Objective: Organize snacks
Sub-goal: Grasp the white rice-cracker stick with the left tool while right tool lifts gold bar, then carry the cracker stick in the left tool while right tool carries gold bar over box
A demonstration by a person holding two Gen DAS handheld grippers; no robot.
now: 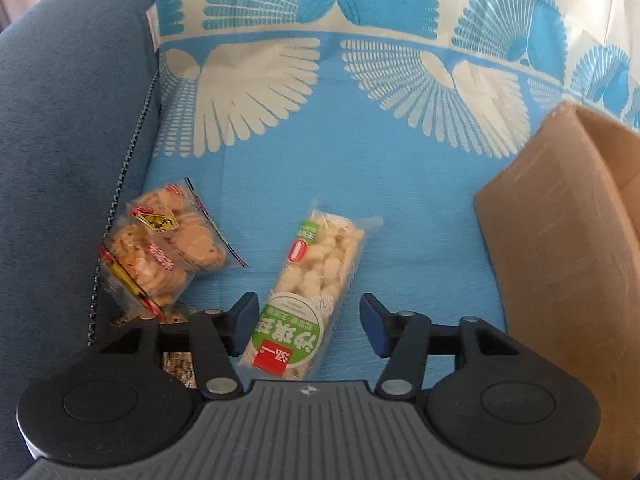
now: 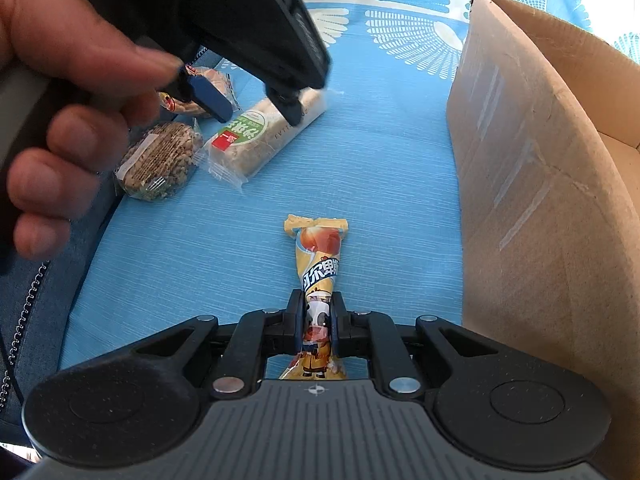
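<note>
Lying over the whole seat, the blue cloth with white fan patterns point(image 1: 360, 168) carries everything, and the dark blue sofa arm point(image 1: 68, 160) closes it on the left side. On the right side stands the open brown cardboard box point(image 2: 532, 184), which is probably the place where the snacks must go.

Between the sofa arm and the box, the long clear packet of white puffed pieces with a green label point(image 1: 316, 280) lies flat on the cloth. Its long axis runs away from the left gripper point(image 1: 310, 320), leaning a little to the right, and its near end sits between the two blue pads. The jaws stand wide and do not press it; the left pad is just beside the packet and the right pad is well apart from it. So the left gripper is the nearer one, and the closing would go across the short side of the packet, which seems the good way.

Beside the sofa arm rest the clear bag of round brown crackers point(image 1: 172, 244) and the round seed cake in clear wrap point(image 2: 160, 162).

The right gripper point(image 2: 318, 320) has its jaws narrow, clamped on the small yellow stick packet with a cartoon cow point(image 2: 318, 272), whose long axis points forward, with the box just at its right.
</note>
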